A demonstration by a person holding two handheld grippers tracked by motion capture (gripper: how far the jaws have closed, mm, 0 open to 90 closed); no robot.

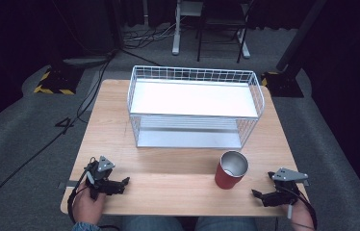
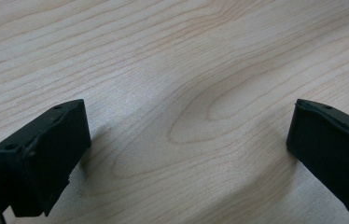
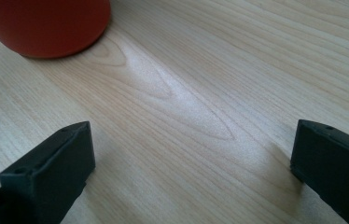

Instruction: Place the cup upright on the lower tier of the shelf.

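At the near edge of the bench (image 1: 168, 180) both claws rested spread and empty, left claw (image 1: 125, 181), right claw (image 1: 256, 193); the red cup (image 1: 231, 169) stood upright left of the right claw, before the wire basket (image 1: 260, 96); a sound grasp likely meant approaching level, jaws straddling its wall.

no readable text, labels, brands or numbers anywhere

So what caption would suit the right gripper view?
Open right gripper hovering over the wooden table, red cup just ahead.
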